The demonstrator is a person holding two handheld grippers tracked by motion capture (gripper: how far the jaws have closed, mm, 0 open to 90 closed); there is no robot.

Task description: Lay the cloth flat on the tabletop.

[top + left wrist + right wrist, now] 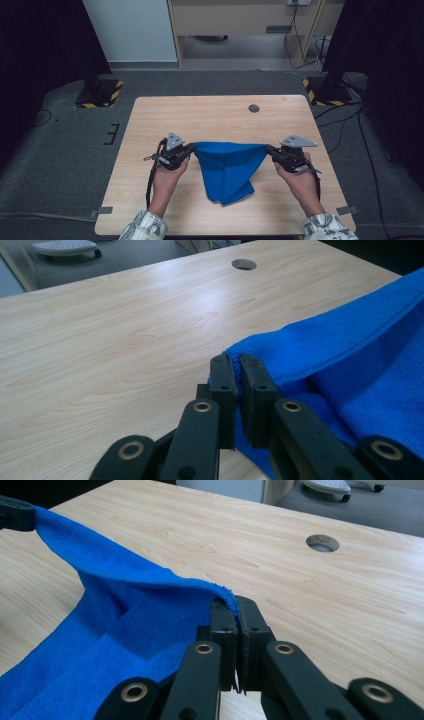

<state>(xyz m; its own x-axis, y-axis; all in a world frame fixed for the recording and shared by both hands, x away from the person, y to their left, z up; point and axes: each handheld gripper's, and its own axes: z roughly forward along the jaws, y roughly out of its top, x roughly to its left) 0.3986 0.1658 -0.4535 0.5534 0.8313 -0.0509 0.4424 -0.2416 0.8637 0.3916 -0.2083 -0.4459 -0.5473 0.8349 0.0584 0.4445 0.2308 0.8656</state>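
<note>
Holding a blue towel (227, 167) stretched between both tongs, you have it lifted above the wooden surface (150, 125). Your left tongs (192, 148) are clamped on one corner; the left gripper view shows the jaws pressed together on the hem. Your right tongs (267, 148) are clamped on the opposite corner, jaws likewise closed on the edge. The top hem runs nearly taut between them. The rest sags in a folded point toward you; its lowest tip seems to rest on the surface, though the high view leaves this unclear. A round cable hole (254, 108) sits farther back.
</note>
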